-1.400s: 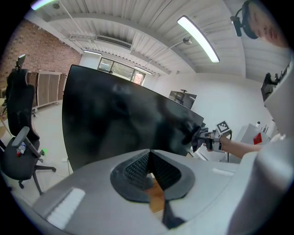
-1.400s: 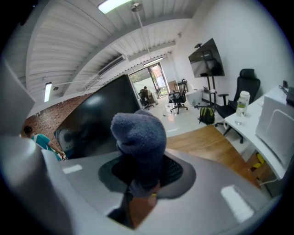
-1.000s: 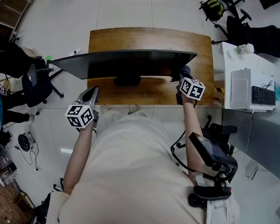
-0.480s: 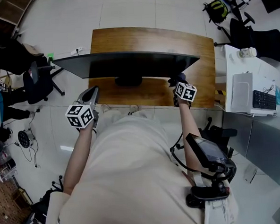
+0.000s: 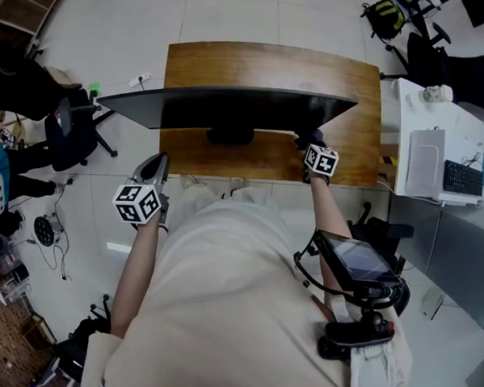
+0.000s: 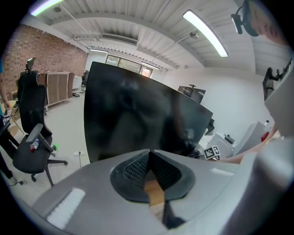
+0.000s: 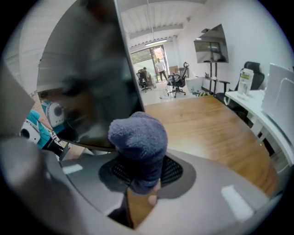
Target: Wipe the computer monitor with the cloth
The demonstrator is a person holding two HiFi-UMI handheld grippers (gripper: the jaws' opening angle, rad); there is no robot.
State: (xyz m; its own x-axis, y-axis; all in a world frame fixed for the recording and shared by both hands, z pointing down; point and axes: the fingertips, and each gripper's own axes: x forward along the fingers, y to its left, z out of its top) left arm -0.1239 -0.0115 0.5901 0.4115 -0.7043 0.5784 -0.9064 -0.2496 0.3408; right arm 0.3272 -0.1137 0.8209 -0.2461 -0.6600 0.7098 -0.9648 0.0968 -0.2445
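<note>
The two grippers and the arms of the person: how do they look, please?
Both the left gripper and the right gripper have smooth grey shells with black ribbed pads. Each carries a white cube with black square markers. The forearms are bare; the person wears a pale beige shirt.

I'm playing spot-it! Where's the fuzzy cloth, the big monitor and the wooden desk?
cloth [image 7: 138, 137], right gripper view, its rounded fuzzy top.
monitor [image 6: 138, 114], left gripper view, middle of its dark screen.
desk [image 5: 275, 62], head view, bare wood behind the monitor.
</note>
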